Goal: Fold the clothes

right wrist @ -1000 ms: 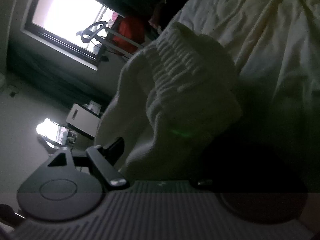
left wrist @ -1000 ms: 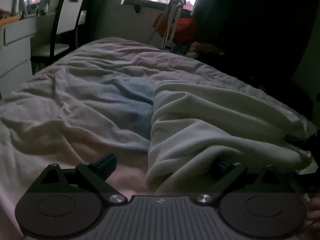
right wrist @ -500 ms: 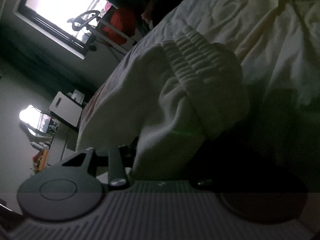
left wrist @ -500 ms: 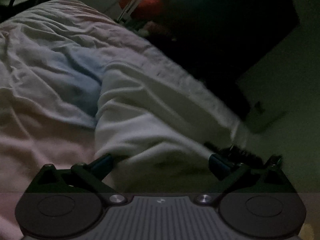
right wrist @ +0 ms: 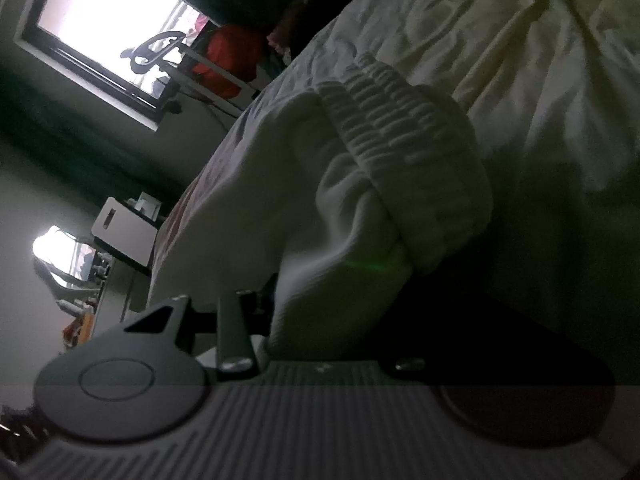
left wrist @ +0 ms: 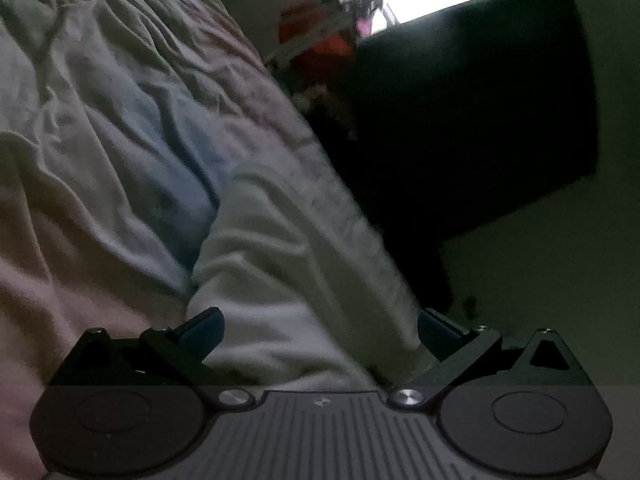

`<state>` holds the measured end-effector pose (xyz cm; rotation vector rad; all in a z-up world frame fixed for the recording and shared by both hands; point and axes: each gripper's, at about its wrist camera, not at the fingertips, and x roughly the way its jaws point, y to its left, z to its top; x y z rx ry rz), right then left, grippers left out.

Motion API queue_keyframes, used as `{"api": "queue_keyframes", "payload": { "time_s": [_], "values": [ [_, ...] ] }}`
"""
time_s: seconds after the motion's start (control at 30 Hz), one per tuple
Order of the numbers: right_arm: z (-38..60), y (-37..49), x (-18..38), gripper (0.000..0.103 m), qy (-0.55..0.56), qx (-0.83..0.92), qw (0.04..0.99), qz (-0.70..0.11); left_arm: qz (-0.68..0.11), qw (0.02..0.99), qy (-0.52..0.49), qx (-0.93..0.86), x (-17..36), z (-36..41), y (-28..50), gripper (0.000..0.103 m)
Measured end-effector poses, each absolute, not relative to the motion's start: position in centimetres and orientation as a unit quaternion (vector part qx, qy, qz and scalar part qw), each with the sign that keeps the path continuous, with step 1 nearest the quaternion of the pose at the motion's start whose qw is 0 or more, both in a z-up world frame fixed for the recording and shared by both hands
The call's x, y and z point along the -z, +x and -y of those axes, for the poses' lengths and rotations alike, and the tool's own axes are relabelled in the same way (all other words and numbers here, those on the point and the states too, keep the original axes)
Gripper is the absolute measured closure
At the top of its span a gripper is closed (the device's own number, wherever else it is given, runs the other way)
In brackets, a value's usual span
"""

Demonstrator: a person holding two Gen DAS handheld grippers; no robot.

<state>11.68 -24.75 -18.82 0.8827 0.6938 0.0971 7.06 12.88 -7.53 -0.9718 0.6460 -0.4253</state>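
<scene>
A white knitted garment (left wrist: 280,280) lies bunched on the bed. In the left wrist view my left gripper (left wrist: 320,328) is open, its fingers (left wrist: 200,330) wide apart on either side of a fold of the garment without pressing on it. In the right wrist view the same garment (right wrist: 340,208) shows a ribbed band (right wrist: 400,140) folded over on top. My right gripper (right wrist: 332,320) is shut on a thick bunch of this cloth. Its left finger (right wrist: 252,312) pushes against the fabric, and the right finger is hidden in the dark under the cloth.
Rumpled pale bedding (left wrist: 100,120) covers the bed (right wrist: 520,60). The bed edge drops off into a dark area (left wrist: 460,140). A bright window (right wrist: 108,28), a red item on a rack (right wrist: 228,56) and a white chair back (right wrist: 120,228) stand beyond the bed.
The right gripper's jaws closed in on the white garment. The left gripper rolled and moved sideways along the garment, staying open; the bed now looks steeply tilted in its view.
</scene>
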Motion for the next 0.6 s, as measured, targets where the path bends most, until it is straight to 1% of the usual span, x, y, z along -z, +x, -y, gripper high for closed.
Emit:
{"api": "queue_keyframes", "payload": {
  "time_s": [0.1, 0.2, 0.3, 0.43, 0.5, 0.6],
  "values": [
    [24.8, 11.4, 18.9, 0.055, 0.420, -0.043, 0.845, -0.329, -0.284, 0.815, -0.463, 0.203, 7.4, -13.1, 6.7, 0.000],
    [24.6, 11.4, 18.7, 0.055, 0.418, -0.039, 0.846, -0.328, -0.326, 0.805, -0.462, 0.180, 9.0, -12.2, 7.6, 0.000],
    [24.4, 11.3, 18.6, 0.055, 0.418, -0.036, 0.847, -0.327, -0.359, 0.824, -0.400, 0.177, 10.0, -10.4, 8.9, 0.000],
    [24.2, 11.2, 18.7, 0.054, 0.417, -0.034, 0.848, -0.324, -0.370, 0.838, -0.361, 0.175, 10.2, -9.3, 9.7, 0.000],
    [24.2, 11.1, 18.8, 0.054, 0.419, -0.035, 0.848, -0.322, -0.372, 0.840, -0.358, 0.168, 10.3, -9.5, 9.8, 0.000],
    [24.1, 10.9, 18.8, 0.054, 0.419, -0.033, 0.850, -0.317, -0.391, 0.827, -0.384, 0.129, 11.2, -10.7, 9.8, 0.000]
  ]
}}
